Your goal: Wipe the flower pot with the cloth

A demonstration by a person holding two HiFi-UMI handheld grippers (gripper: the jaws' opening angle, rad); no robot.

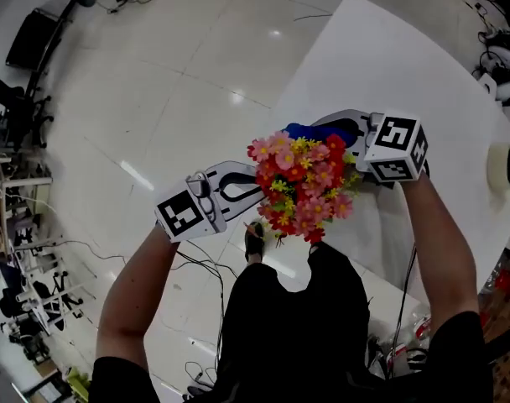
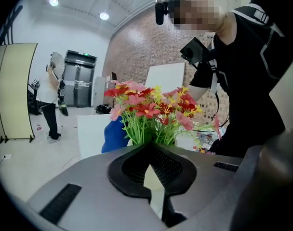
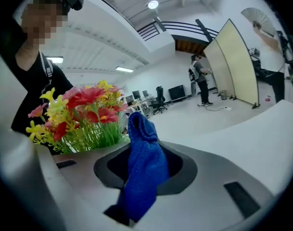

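A bunch of red, pink and yellow flowers [image 1: 301, 183] hides the pot from the head view. In the left gripper view, a pale strip of the flower pot [image 2: 153, 179] shows between the jaws, with the flowers [image 2: 151, 109] rising just beyond. My left gripper [image 1: 257, 187] [image 2: 153, 150] is shut on the pot from the left side. A blue cloth [image 1: 309, 131] [image 3: 141, 172] hangs pinched in my right gripper [image 1: 322, 133] [image 3: 137, 153], just behind the flowers [image 3: 84, 114]. From the left gripper the cloth [image 2: 115, 134] shows beside the stems.
A white table [image 1: 389, 65] lies under and to the right of the grippers, its edge close to the flowers. A pale round object [image 1: 500, 166] sits at its right edge. A person [image 2: 52, 100] stands far off near a folding screen [image 3: 235, 66]. Cables cross the shiny floor.
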